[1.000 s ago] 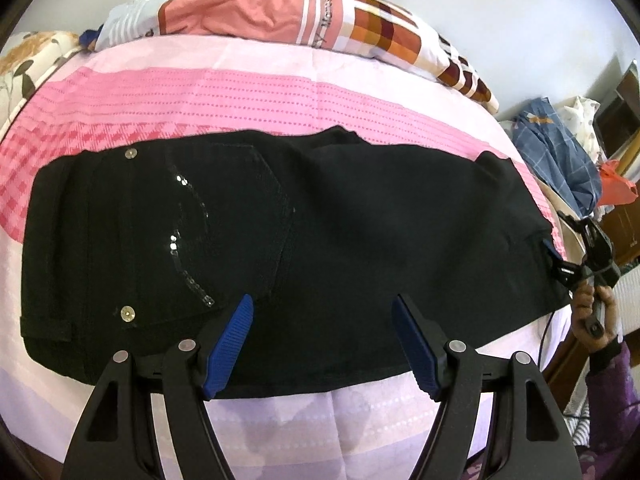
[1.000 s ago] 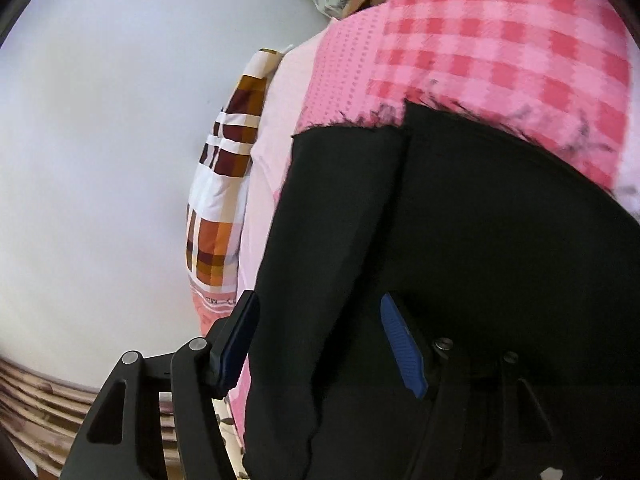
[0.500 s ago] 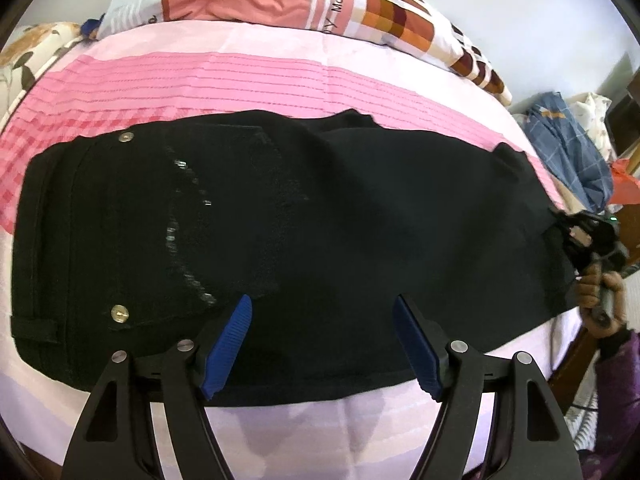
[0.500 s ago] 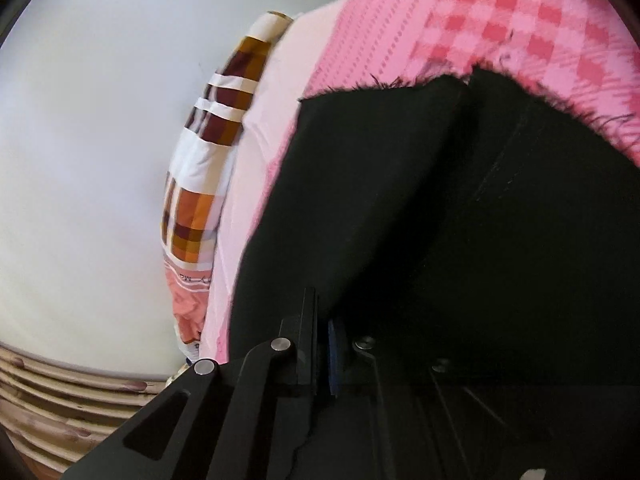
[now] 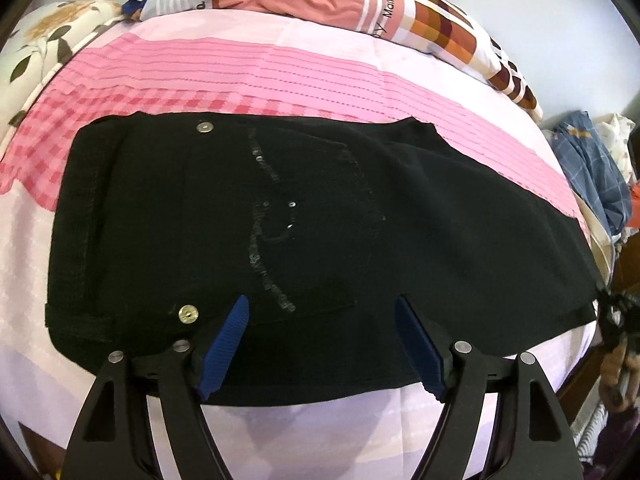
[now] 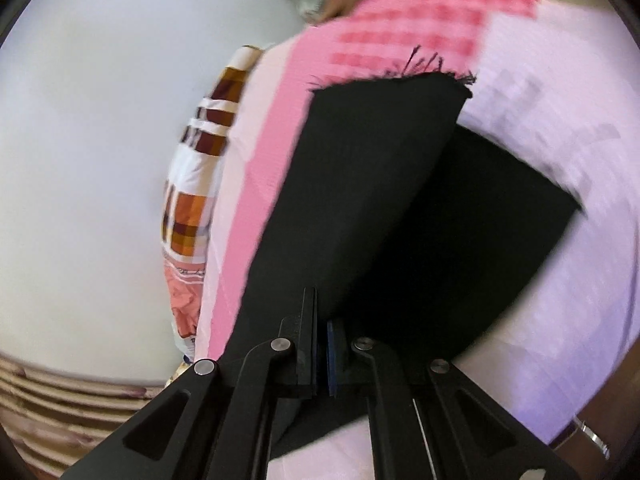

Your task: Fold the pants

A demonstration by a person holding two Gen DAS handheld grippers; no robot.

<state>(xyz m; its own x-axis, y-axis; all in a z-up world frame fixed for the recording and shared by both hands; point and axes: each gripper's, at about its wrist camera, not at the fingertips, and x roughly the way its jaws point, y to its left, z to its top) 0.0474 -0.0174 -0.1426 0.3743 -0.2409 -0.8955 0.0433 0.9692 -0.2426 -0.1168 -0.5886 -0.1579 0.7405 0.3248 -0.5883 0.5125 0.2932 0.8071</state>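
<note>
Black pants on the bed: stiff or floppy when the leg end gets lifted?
Likely floppy: the pants already bend where the right gripper pinches them. Probably heavier at the waist, with its studs and doubled fabric. Frayed hem may snag.

Black pants (image 5: 320, 220) are laid flat across a pink bed (image 5: 280, 68), waistband to the left. The left gripper (image 5: 320, 344) is held over their near edge, its jaws opening, with only cloth seen below the blue fingers (image 5: 224, 344). At the right edge, the right gripper (image 5: 616, 312) is seen at the leg end. A patterned quilt (image 5: 360, 4) is bunched along the far side.
</note>
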